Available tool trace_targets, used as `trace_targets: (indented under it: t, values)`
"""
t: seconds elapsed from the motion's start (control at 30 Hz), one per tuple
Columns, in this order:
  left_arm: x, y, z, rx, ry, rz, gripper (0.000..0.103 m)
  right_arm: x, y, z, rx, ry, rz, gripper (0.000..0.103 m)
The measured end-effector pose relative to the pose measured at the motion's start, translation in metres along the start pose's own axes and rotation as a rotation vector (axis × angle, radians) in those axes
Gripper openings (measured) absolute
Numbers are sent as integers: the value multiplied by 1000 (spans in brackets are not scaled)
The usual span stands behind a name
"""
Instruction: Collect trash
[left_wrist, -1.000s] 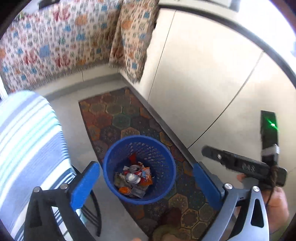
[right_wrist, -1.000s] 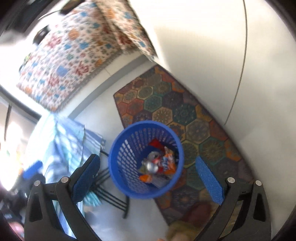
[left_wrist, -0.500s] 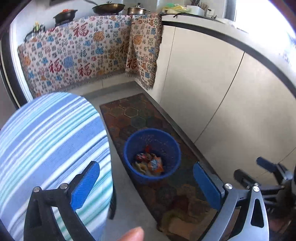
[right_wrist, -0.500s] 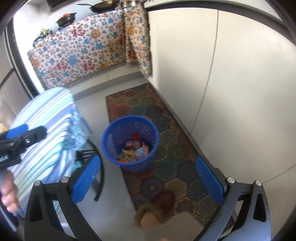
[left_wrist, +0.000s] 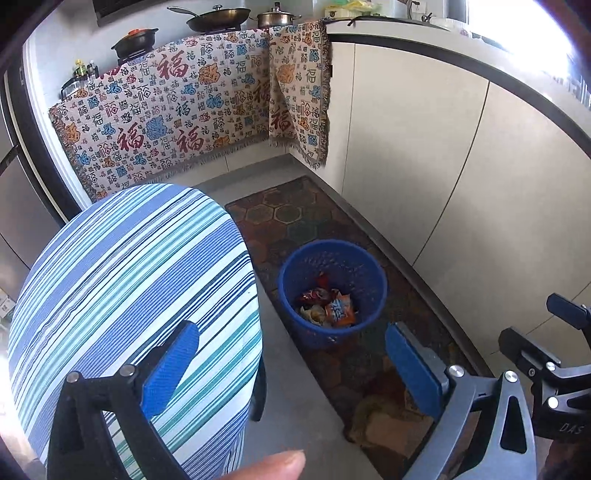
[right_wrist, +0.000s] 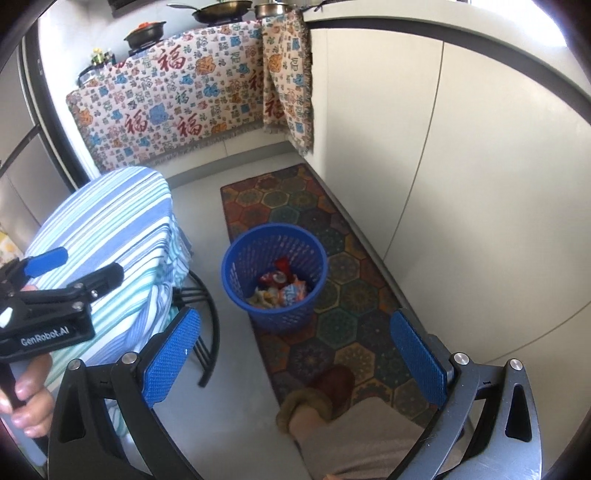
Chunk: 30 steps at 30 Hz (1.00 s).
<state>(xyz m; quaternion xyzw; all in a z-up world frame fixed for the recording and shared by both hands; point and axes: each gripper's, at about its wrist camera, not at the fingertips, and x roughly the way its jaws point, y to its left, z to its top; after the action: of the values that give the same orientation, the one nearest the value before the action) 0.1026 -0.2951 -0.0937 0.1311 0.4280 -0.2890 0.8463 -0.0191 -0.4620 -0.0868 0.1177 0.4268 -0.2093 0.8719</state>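
Observation:
A blue mesh bin (left_wrist: 332, 291) (right_wrist: 274, 275) stands on a patterned rug on the floor. Inside it lie crumpled wrappers (left_wrist: 328, 306) (right_wrist: 280, 288), red and orange, with a can among them. My left gripper (left_wrist: 291, 373) is open and holds nothing, high above the floor and nearer than the bin. My right gripper (right_wrist: 293, 358) is also open and holds nothing, above the rug. The left gripper (right_wrist: 72, 266) shows from the side at the left of the right wrist view, held by a hand (right_wrist: 29, 406).
A round table under a striped blue cloth (left_wrist: 129, 302) (right_wrist: 107, 236) stands left of the bin. White cabinets (left_wrist: 443, 177) run along the right. A patterned cloth (left_wrist: 177, 122) hangs over the far counter with pans. A slippered foot (right_wrist: 317, 395) rests on the rug (right_wrist: 332, 317).
Both grippers have risen and pulled back from directly above the bin; the bin now looks smaller and the striped table and far counter have come into view. Both stayed open.

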Motion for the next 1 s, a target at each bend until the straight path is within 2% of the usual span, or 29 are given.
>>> trace_targets:
  t: [0.33, 1.0]
  values:
    - [-3, -5, 3, 8, 21, -54, 103, -6, -4, -1, 10, 3, 0, 103]
    - [-2, -10, 0, 47, 30, -72, 103, -10, -12, -4, 20, 6, 15, 103]
